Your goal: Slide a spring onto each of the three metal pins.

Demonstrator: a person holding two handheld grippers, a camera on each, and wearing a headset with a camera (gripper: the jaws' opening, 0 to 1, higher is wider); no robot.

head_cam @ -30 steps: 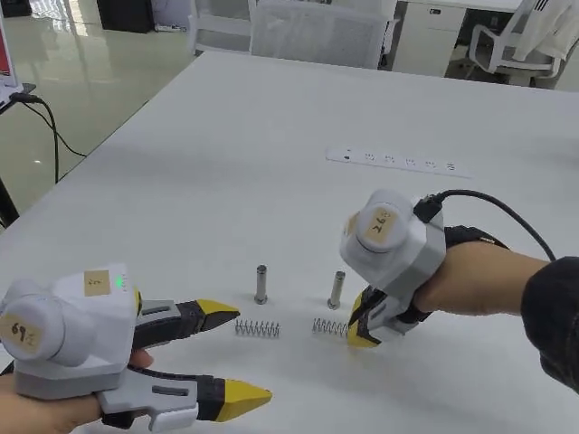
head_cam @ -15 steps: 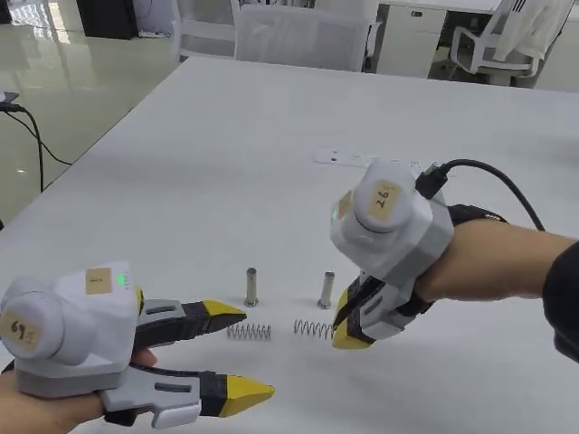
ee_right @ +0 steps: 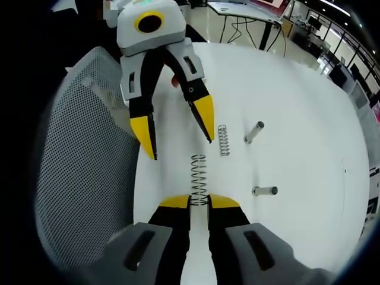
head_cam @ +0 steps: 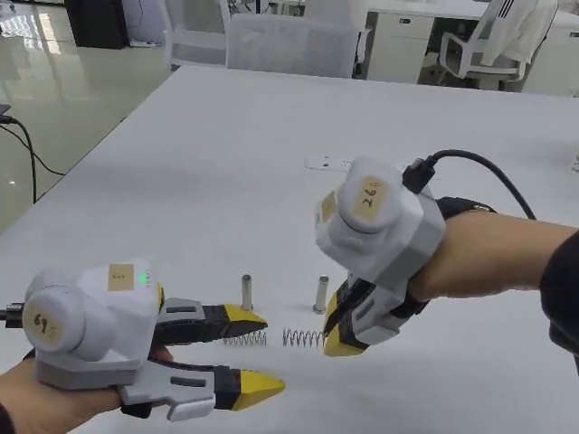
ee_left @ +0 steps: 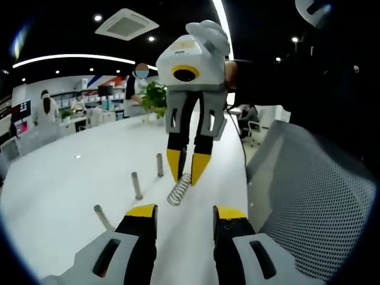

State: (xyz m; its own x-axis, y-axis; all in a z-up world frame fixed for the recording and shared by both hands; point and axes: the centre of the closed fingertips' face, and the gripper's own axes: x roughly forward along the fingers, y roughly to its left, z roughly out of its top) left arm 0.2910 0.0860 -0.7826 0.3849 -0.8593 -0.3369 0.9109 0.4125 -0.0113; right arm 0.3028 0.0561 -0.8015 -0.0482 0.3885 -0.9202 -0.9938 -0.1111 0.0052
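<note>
My right gripper (head_cam: 337, 339) is shut on one end of a thin wire spring (head_cam: 303, 338); its jaws pinch the coil (ee_right: 199, 172) in the right gripper view. A second spring (head_cam: 244, 338) lies on the white table beside my left gripper (head_cam: 258, 354), which is open with nothing between its jaws. Two short metal pins (head_cam: 246, 292) (head_cam: 321, 294) stand just behind the springs. In the left gripper view three pins stand in a row (ee_left: 102, 215) (ee_left: 136, 185) (ee_left: 160, 164), and the right gripper (ee_left: 185, 169) holds its spring (ee_left: 178, 189) tilted over the table.
A white power strip (head_cam: 330, 163) lies farther back on the table (head_cam: 226, 181). Office chairs and desks stand beyond the far edge. A grey mesh chair back (ee_left: 309, 196) is at the near side. A black cable (head_cam: 479, 172) runs from the right gripper.
The right gripper has carried its spring a little to the left, closer to the loose spring. The left gripper has crept forward toward the springs. The headset camera has shifted.
</note>
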